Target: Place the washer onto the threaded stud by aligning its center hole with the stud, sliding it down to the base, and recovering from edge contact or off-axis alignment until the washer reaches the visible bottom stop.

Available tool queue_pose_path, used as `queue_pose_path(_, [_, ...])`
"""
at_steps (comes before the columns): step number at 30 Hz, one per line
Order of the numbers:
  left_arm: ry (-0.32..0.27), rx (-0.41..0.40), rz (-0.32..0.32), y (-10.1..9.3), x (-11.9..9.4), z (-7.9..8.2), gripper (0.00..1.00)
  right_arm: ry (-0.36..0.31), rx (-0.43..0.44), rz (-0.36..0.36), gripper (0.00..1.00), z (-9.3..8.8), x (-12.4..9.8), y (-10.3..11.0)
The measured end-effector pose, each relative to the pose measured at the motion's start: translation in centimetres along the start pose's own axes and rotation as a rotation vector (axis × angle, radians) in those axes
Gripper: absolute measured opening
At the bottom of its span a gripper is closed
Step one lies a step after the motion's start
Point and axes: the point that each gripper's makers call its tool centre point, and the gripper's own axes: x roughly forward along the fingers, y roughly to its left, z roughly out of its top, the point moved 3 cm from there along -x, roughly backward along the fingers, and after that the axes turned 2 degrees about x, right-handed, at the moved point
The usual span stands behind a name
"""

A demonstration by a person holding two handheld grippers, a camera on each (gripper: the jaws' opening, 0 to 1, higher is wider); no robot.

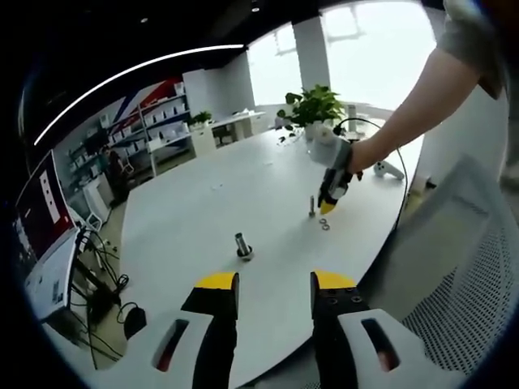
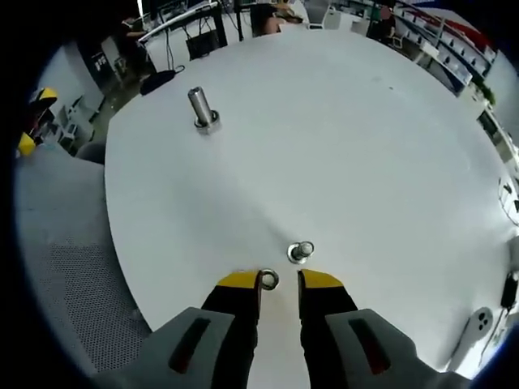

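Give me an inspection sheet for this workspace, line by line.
Surface: round white table, mostly bare.
Job's things: small stud stands upright on its base; a washer lies flat on the table just short of it, between the right tongs' tips; whether it is touched, I cannot tell. A larger stud stands apart.
Clutter: potted plant and white controller at the far edge.
Grippers: right tongs low over the washer, jaws apart; left tongs open, holding nothing.
Cables: dark cable over the table edge.
Surroundings: mesh chair, shelving, window.
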Motion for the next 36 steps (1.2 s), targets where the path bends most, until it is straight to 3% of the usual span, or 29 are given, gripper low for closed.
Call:
queue_pose_path(22, [0.014, 0.004, 0.004, 0.0, 0.1, -0.2, 0.33, 0.060, -0.016, 0.012, 0.21, -1.5, 1.2, 0.3])
queue_pose_path(36, [0.016, 0.005, -0.005, -0.2, 0.1, -0.2, 0.33, 0.069, -0.041, 0.003, 0.18, -1.3, 1.7, 0.4])
